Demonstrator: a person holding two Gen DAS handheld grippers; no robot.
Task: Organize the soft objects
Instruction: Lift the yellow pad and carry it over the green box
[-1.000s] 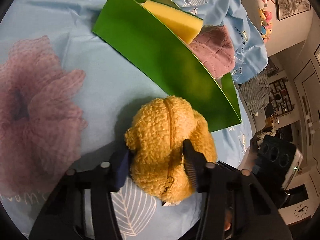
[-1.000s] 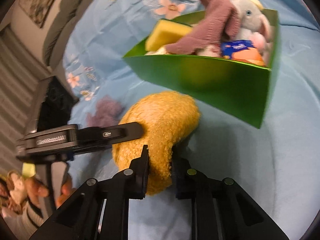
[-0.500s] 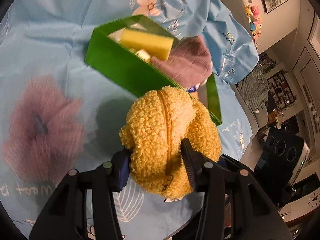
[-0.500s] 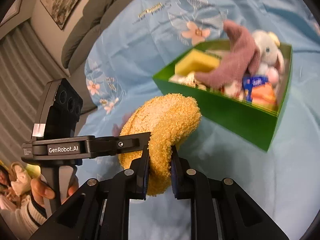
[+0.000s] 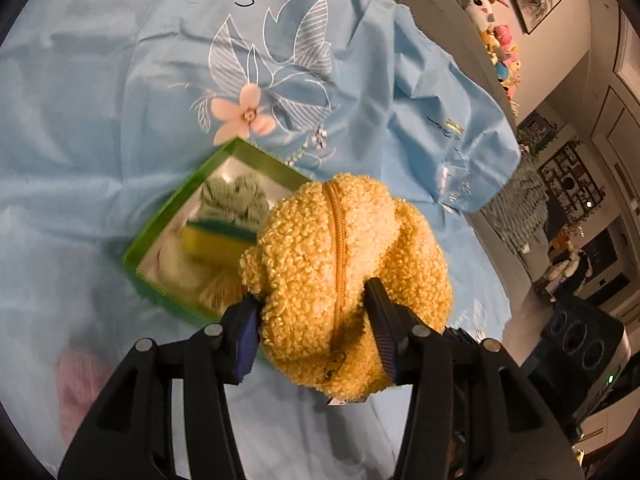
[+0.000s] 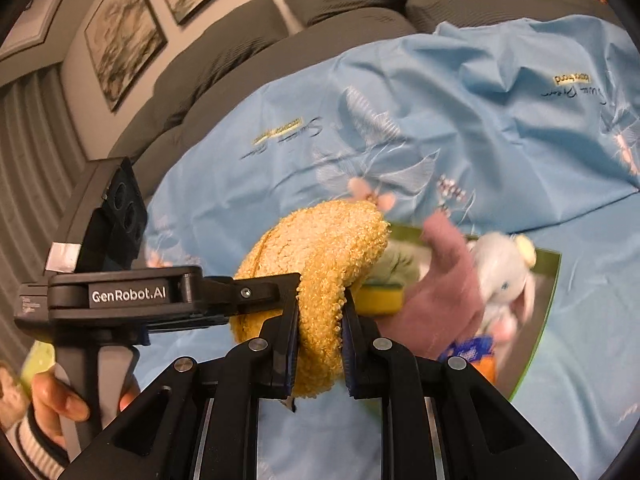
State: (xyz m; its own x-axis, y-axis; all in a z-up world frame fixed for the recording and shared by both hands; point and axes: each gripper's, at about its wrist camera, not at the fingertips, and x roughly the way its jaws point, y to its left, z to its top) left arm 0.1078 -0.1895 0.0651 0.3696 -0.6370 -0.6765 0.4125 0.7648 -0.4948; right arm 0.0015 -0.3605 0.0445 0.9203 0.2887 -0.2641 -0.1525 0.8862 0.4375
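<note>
Yellow pouch (image 5: 344, 276) clamped by my left tongs (image 5: 310, 320) and right tongs (image 6: 318, 332), above half-full box (image 5: 160, 216); scrunchie (image 5: 80, 380) left out.

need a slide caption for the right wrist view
Both grippers clamp a fuzzy yellow zip pouch above the green box of soft toys.
</note>
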